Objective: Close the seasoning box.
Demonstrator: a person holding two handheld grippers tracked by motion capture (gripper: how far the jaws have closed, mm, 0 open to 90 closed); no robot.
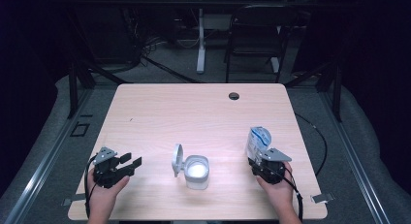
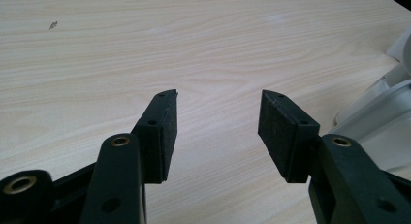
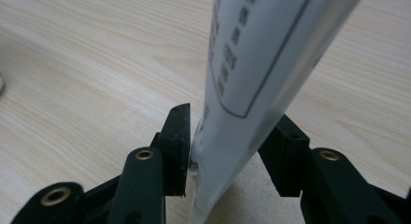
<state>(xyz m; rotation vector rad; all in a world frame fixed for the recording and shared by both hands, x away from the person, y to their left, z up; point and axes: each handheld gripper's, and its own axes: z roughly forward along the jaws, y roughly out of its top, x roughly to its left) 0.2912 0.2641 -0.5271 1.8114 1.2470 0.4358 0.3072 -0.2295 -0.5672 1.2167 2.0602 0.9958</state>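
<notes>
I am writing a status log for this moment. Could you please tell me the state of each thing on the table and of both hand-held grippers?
White container: upright on the table, hinged lid flipped open.
White and blue pouch: upright, gripped near its lower edge.
Left hand-held gripper: open, holding nothing, beside the container.
Right hand-held gripper: shut on the pouch.

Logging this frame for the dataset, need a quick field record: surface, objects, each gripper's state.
surface: light wooden table
container: white tub near the front middle, hinged lid open, standing up on its left
pouch: white and blue packet, upright at front right
left gripper: open, jaws apart over bare wood, tub to its right
right gripper: jaws around the packet's lower part, closed on it
hands: one behind each gripper at the table's front edge
</notes>
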